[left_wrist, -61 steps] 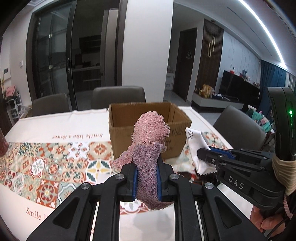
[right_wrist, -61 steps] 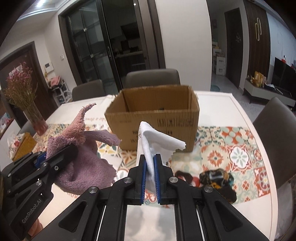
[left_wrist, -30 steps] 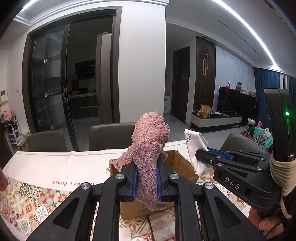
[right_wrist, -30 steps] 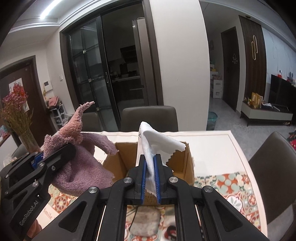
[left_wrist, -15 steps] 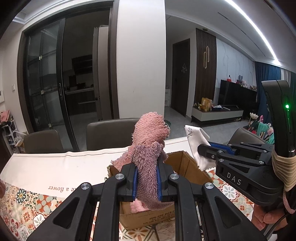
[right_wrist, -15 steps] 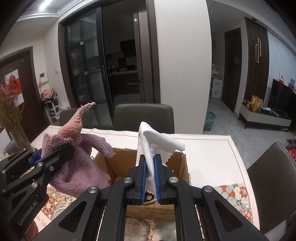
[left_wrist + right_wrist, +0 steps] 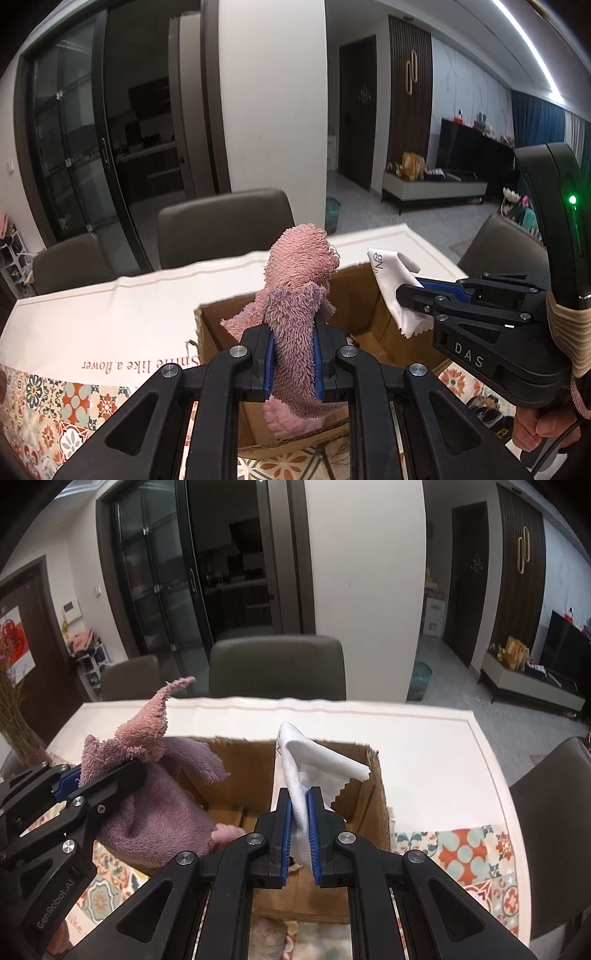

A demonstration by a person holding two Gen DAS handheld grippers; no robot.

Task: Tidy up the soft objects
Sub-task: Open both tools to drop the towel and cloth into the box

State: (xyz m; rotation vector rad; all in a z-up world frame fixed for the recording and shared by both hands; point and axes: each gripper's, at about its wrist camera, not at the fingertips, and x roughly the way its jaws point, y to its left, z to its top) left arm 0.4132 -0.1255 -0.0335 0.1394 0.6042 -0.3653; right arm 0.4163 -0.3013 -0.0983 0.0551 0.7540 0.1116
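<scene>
We are holding both cloths over the open box, ready to let them go.

Our left gripper (image 7: 293,363) is clamping the pink fluffy towel (image 7: 299,295), whose lower end is hanging just inside the cardboard box (image 7: 364,306) directly ahead; our right gripper (image 7: 299,840) is pinching the thin white cloth (image 7: 306,764) above the same opening. To do this well, we judge we should be lowering each gripper past the rim before releasing, so no tail is draping over the wall. The box floor is largely hidden behind the cloths and fingers, and something dark on the worktop (image 7: 424,746) beside the box is too unclear to name.
</scene>
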